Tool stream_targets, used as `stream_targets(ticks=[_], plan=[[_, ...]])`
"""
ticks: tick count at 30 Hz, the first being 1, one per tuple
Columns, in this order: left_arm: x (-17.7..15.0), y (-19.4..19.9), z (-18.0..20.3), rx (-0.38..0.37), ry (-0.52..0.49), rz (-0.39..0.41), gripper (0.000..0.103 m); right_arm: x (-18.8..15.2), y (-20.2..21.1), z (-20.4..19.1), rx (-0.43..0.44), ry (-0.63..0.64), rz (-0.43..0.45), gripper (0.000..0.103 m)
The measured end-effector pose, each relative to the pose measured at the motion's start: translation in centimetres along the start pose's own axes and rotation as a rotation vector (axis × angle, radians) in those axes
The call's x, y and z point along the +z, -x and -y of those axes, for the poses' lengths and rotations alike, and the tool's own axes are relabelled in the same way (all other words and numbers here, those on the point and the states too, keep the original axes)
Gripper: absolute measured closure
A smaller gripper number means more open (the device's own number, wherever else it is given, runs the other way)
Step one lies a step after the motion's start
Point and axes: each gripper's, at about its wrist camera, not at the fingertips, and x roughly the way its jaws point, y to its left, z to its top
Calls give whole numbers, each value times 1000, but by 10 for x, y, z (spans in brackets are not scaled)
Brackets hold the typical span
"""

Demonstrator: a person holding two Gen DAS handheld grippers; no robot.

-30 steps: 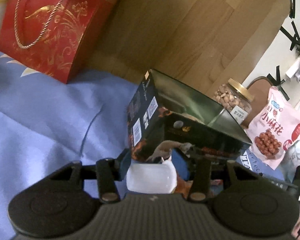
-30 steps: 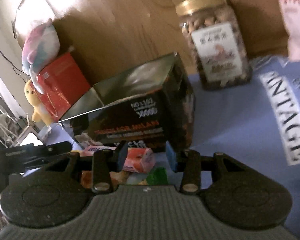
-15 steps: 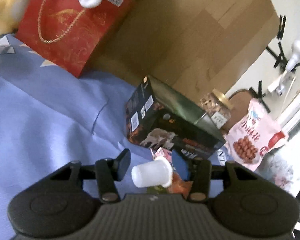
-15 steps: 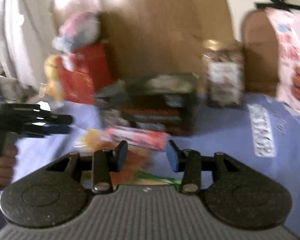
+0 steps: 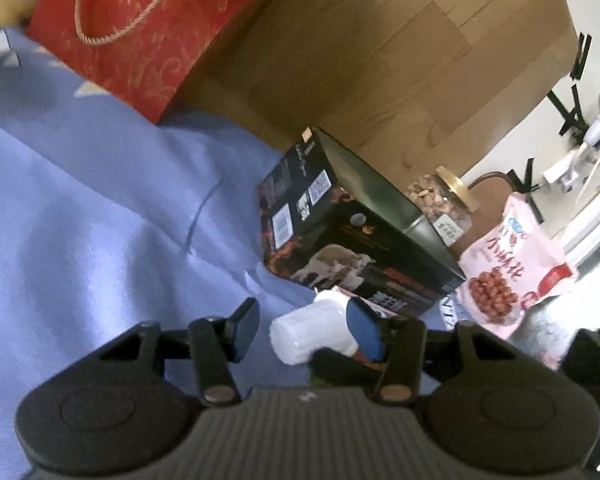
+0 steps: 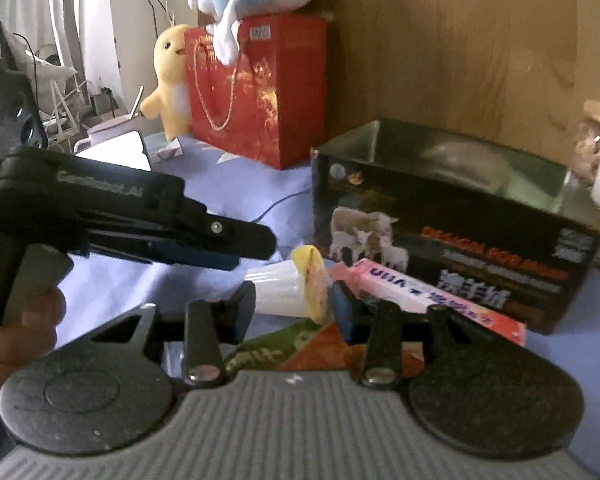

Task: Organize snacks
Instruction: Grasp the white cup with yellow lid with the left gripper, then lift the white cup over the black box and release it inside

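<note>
A small white cup [image 5: 308, 334] with a yellow lid lies on its side on the blue cloth [image 5: 100, 220], just in front of an open black box [image 5: 360, 240]. My left gripper [image 5: 304, 330] is opening its jaws. The cup shows between them, close to the right pad, with a clear gap to the left pad. In the right wrist view the left gripper [image 6: 260, 246] hangs up and left of the cup [image 6: 276, 290] without touching it. My right gripper [image 6: 292, 306] is open with nothing in it, just short of the cup and a pink carton [image 6: 428, 296].
Green and orange packets [image 6: 300, 344] lie under the right fingers. A peanut jar [image 5: 440, 200] and a pink snack bag [image 5: 508, 264] stand right of the black box [image 6: 460, 240]. A red gift bag [image 6: 256, 92] and plush toys [image 6: 172, 76] stand against the wooden board behind. A hand holds the left gripper.
The left gripper drew back from the black box, so the cup looks smaller. The right gripper rolled level and swung left, bringing the cup and the left gripper into view.
</note>
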Motion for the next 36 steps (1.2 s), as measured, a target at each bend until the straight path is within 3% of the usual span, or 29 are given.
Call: stream_targets(ticks=[6,14,17,20,23,28,31,34,36], plan=[[-5,-7,-1,-9,-20,-38,54,-7,-9,-11,-10,9,-5,56],[-8,-6,3,9,-50,-30,51,-9,-16,-23,-57,100,-7,53],[-8,-6,2,4,-51,-30,50,-10,-16,-21,-60,95,-5,58],[-9,-4,4,14,-58,-26,50,-10,-16,-25,-69,112,4,70],[-10,5,2,27,-56,-12,47,-13,-12,-31,-47,145,10,72],[-5,35,-16,13,40,71,47,-19,3,-40,43,195,12,71],[1,44,-21,18,63,99,47,-18,10,-38,33,202,27,69],[2,40,-18,3,55,85,47,-14,9,-32,36,174,23,55],[3,35,-14,3,39,67,45,-12,5,-30,34,172,16,52]])
